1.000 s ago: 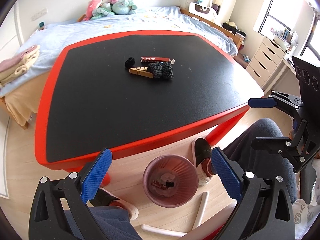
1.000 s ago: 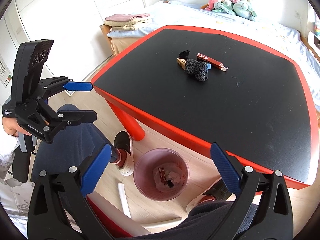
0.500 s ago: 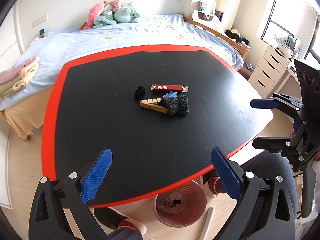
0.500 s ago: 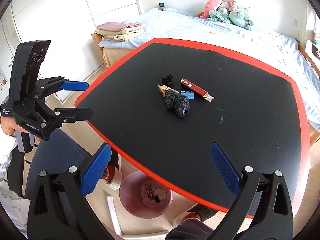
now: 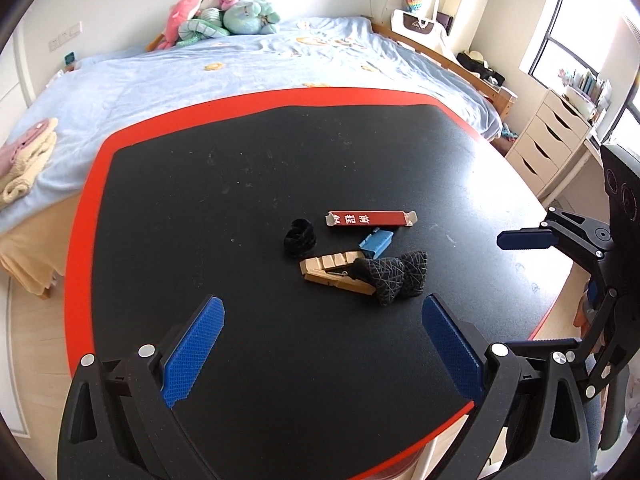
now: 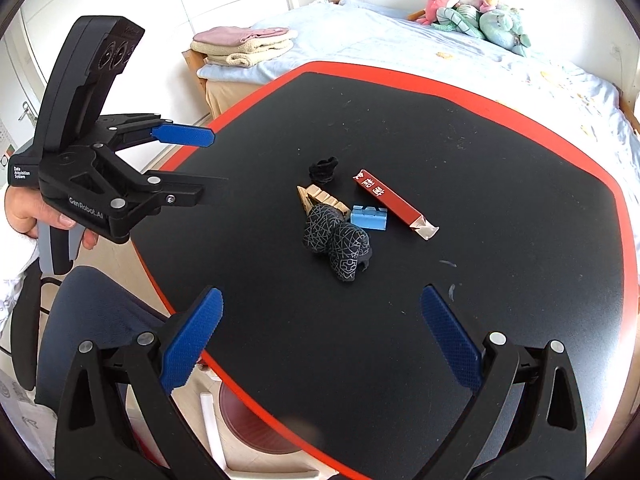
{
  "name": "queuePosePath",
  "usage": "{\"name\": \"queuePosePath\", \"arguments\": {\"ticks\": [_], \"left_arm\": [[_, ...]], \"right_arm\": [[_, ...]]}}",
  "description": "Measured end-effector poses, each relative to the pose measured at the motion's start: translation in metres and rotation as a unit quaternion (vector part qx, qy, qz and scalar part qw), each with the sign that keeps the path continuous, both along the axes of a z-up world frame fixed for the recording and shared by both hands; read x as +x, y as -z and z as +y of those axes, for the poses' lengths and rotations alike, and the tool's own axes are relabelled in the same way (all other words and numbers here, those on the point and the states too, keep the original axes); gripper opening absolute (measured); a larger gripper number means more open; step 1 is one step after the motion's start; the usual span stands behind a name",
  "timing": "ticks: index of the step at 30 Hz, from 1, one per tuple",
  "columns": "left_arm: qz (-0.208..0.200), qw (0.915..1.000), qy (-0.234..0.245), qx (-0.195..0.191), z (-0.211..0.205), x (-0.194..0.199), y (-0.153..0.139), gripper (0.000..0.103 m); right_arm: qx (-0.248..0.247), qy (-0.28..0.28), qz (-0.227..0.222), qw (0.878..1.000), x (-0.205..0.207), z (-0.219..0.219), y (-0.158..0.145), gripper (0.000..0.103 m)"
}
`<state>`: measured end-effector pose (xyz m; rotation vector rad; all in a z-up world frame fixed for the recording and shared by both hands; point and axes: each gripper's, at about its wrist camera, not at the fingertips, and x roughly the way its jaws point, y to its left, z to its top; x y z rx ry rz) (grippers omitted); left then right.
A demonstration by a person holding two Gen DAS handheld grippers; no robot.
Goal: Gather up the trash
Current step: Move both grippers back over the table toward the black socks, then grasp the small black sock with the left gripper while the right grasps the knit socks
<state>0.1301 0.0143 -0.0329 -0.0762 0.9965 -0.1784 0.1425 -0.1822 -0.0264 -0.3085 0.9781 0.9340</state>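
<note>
A small heap of trash is seen near the middle of the black table top (image 5: 240, 184) with the red border. The long red carton (image 5: 372, 219) is taken as landmark; white Chinese characters and "A4" are printed on it, and one end flap is torn open. Just beside the carton a small blue plastic piece (image 5: 375, 242) is lying. Beyond this piece, away from the carton, a wooden clothespin (image 5: 334, 270) is found, and a rolled black sock with grey line pattern (image 5: 394, 276) is touching it. A small black fabric ball (image 5: 299, 237) lies near the carton's printed end, apart from it.

In the right wrist view a dark pink waste bin (image 6: 256, 424) is partly seen on the floor under the table edge, well apart from the carton.

The left gripper (image 5: 323, 354) is held above the near part of the table, its blue pads spread wide, nothing between them. "GenRobot.AI" and "Data Acquisition System" are written on its body. The right gripper (image 6: 322, 338) is spread wide too, and empty.
</note>
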Motion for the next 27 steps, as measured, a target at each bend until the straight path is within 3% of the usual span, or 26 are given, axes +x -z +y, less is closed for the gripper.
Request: {"name": "queuePosePath", "arguments": {"ticks": [11, 17, 22, 24, 27], "left_arm": [[0.025, 0.9997, -0.003, 0.002, 0.008, 0.049, 0.036, 0.095], [0.024, 0.9997, 0.002, -0.003, 0.008, 0.063, 0.047, 0.095], [0.028, 0.9995, 0.012, -0.004, 0.006, 0.069, 0.053, 0.075], [0.028, 0.9995, 0.015, -0.001, 0.005, 0.069, 0.055, 0.067], [0.030, 0.9993, 0.020, 0.003, 0.003, 0.070, 0.057, 0.049]], "right_arm": [[0.000, -0.008, 0.019, 1.000, 0.028, 0.016, 0.028, 0.097], [-0.006, -0.021, 0.023, 1.000, 0.038, 0.027, 0.036, 0.078], [-0.007, -0.029, 0.025, 0.999, 0.042, 0.034, 0.041, 0.062], [-0.010, -0.033, 0.026, 0.999, 0.041, 0.035, 0.043, 0.049], [-0.012, -0.036, 0.024, 0.999, 0.039, 0.036, 0.044, 0.039]]}}
